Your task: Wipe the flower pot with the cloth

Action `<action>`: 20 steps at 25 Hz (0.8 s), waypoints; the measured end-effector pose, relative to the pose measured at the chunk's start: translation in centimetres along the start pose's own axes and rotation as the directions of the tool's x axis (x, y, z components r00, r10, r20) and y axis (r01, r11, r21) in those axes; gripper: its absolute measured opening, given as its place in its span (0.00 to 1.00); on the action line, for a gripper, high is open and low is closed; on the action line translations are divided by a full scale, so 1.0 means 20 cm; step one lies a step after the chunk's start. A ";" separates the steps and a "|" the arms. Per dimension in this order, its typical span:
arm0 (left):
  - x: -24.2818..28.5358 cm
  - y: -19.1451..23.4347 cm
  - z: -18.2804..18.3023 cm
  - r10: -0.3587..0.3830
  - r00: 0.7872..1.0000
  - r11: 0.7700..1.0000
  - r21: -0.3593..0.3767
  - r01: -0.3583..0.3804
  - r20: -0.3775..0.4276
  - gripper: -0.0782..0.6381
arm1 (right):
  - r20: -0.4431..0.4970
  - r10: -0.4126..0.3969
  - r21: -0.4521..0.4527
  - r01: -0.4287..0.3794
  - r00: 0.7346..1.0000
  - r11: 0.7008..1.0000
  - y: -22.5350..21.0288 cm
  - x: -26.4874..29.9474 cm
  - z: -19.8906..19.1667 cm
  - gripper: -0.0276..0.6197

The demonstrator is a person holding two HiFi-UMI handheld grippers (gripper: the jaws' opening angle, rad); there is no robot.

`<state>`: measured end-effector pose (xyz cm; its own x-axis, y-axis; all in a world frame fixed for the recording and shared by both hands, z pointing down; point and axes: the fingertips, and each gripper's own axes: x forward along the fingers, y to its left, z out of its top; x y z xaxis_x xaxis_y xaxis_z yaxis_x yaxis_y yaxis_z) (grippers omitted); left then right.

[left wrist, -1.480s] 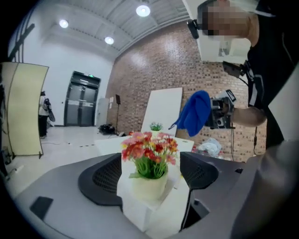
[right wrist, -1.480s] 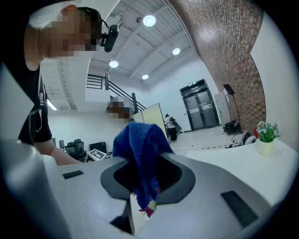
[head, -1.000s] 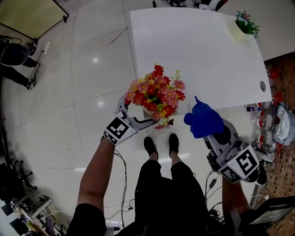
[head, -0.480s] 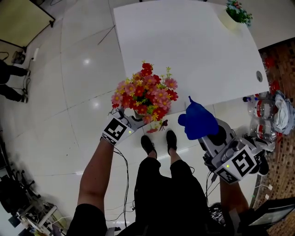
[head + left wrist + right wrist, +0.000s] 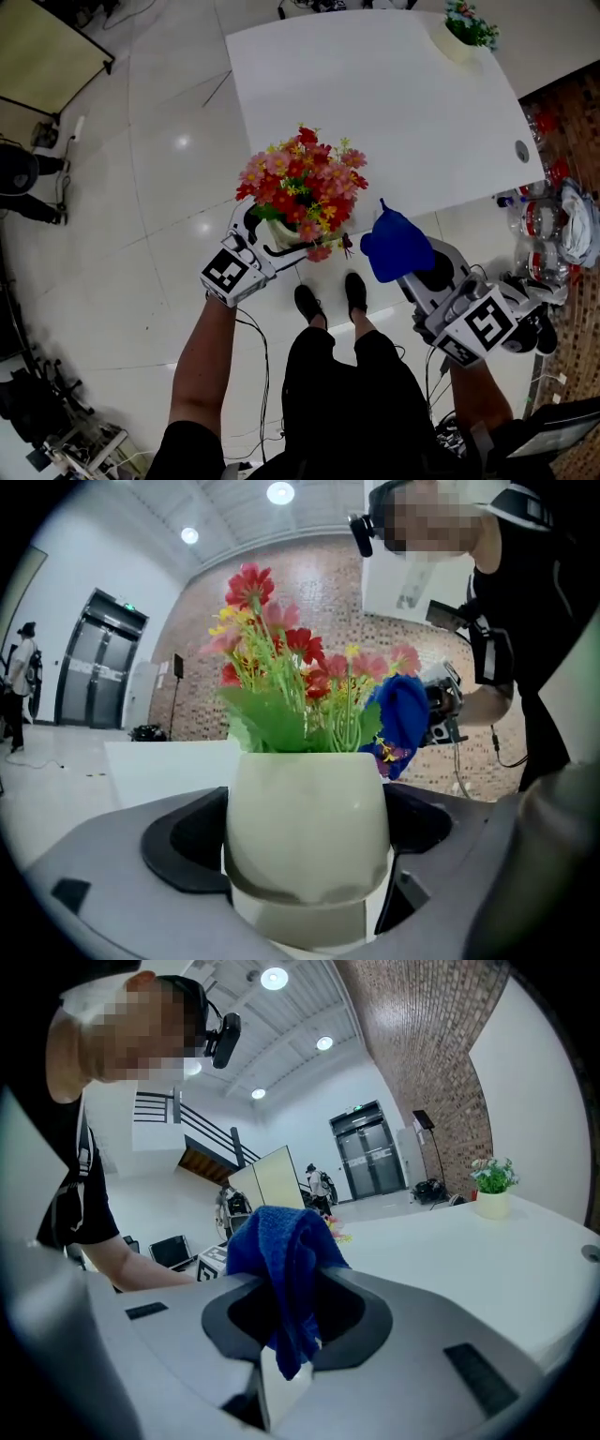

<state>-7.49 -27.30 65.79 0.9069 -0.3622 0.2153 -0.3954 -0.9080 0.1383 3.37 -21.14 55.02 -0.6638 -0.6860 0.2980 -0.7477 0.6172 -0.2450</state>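
Note:
A cream flower pot (image 5: 307,832) filled with red, pink and yellow artificial flowers (image 5: 303,184) hangs in the air off the near edge of the white table (image 5: 394,103). My left gripper (image 5: 267,240) is shut on the pot, its jaws pressing both sides of it. In the head view the blooms hide most of the pot (image 5: 286,233). Just right of the flowers a blue cloth (image 5: 395,247) sticks up bunched, with my right gripper (image 5: 417,270) shut on it. From the right gripper view the cloth (image 5: 286,1269) droops between the jaws.
A second small potted plant (image 5: 461,30) stands at the table's far right corner. The person's black shoes (image 5: 328,298) are on the glossy tiled floor below the pot. Bags and bottles (image 5: 553,234) crowd the floor on the right. Other people (image 5: 19,682) stand far off.
The left gripper has lifted the pot of flowers a little up and to the right, closer to the cloth. The right gripper with the cloth has stayed almost in place.

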 end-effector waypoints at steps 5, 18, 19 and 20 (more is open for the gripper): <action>-0.02 0.00 0.03 0.003 1.000 1.000 -0.001 -0.003 0.018 0.83 | 0.000 -0.003 0.021 0.003 1.000 1.000 0.00 -0.02 0.00 0.14; -0.35 -0.21 0.85 -0.037 0.919 0.997 -0.052 0.062 0.393 0.82 | 0.092 0.176 -0.079 -0.169 0.980 0.983 0.25 -0.05 0.40 0.14; -0.38 -0.25 0.92 -0.045 0.925 0.998 -0.029 0.060 0.378 0.82 | 0.108 0.199 -0.099 -0.189 0.974 0.977 0.29 -0.06 0.48 0.14; -0.41 -0.29 0.99 -0.051 0.933 0.998 -0.007 0.057 0.357 0.82 | 0.121 0.222 -0.119 -0.208 0.968 0.971 0.33 -0.08 0.55 0.14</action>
<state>-9.71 -23.24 44.17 0.9181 -0.3665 -0.1510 -0.3438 -0.9258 0.1570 -0.73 -20.25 42.72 -0.8102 -0.5732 0.1226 -0.5860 0.7876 -0.1905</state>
